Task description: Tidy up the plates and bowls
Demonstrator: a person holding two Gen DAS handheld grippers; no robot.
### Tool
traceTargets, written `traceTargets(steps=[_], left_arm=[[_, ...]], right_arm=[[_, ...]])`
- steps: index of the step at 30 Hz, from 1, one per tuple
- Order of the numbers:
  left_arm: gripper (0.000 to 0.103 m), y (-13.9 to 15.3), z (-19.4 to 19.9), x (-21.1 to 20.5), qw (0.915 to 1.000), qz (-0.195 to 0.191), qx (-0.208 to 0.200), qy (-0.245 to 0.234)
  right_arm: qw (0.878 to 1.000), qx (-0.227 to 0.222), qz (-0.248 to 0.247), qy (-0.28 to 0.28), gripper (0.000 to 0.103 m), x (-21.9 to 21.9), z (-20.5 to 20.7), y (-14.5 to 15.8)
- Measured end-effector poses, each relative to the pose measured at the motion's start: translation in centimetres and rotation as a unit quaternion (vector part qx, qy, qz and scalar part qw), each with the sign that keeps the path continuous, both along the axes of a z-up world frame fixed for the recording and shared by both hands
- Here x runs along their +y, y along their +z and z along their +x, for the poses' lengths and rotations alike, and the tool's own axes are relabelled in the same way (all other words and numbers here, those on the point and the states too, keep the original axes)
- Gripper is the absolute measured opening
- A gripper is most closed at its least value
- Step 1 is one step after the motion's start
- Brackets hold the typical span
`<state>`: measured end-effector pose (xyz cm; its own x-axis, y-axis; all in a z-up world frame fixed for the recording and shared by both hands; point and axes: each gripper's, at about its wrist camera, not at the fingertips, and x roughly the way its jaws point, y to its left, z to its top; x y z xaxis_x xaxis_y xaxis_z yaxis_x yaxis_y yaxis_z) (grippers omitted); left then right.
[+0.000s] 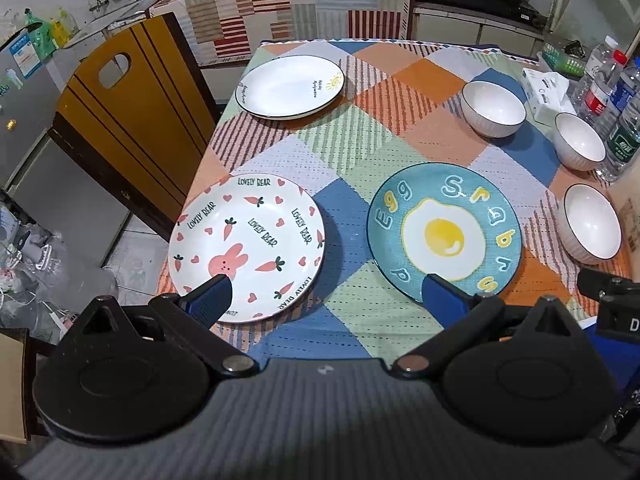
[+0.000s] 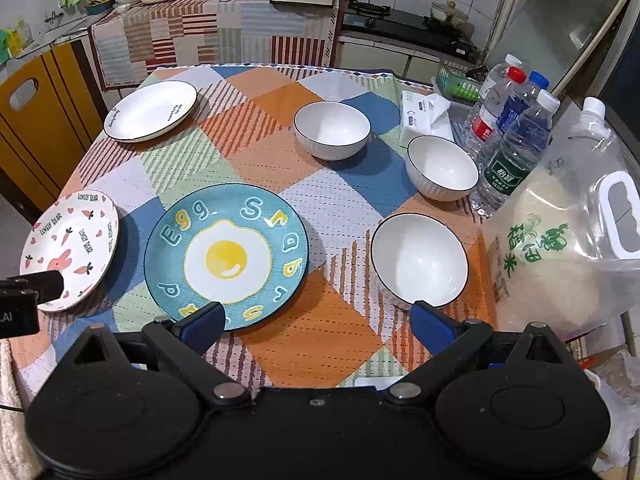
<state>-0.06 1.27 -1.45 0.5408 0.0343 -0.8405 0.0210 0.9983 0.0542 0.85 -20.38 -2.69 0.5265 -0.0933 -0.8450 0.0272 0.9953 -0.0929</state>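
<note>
Plates and bowls are all laid out singly on the patchwork tablecloth [image 2: 320, 344], nothing stacked yet, so this looks like the very start. There are 3 plates: the rabbit plate [image 1: 246, 246] at the near left edge, the egg plate [image 2: 226, 256] just right of it with a gap between them, and a plain white plate [image 2: 151, 110] at the far left. The 3 white bowls run down the right side: far bowl [image 2: 332, 130], middle bowl [image 2: 442, 168], near bowl [image 2: 419, 260], each apart from the others, and the middle one sits near the water bottles [image 2: 508, 132] and the tissue pack [image 2: 424, 120]. A rice bag [image 2: 568, 248] crowds the near right corner, just beside the near bowl, so that one probably needs a careful approach. The left gripper [image 1: 326, 294] hovers wide open with nothing in it, one blue finger over the rabbit plate's near rim and the other over the egg plate's, not touching either as far as I can tell. The right gripper [image 2: 316, 318] is also spread wide and empty, sitting between the egg plate and the near bowl. My guess is that each is lined up for its own side: left for plates, right for bowls.
</note>
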Motion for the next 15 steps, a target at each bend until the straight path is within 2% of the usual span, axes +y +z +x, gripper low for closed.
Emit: traceTargets(steps=[15], left_arm=[[0.103, 0.03, 0.00, -0.14, 0.9999, -0.009, -0.006, 0.000]], right_arm=[[1.000, -0.010, 0.002, -0.009, 0.100, -0.41, -0.04, -0.05]])
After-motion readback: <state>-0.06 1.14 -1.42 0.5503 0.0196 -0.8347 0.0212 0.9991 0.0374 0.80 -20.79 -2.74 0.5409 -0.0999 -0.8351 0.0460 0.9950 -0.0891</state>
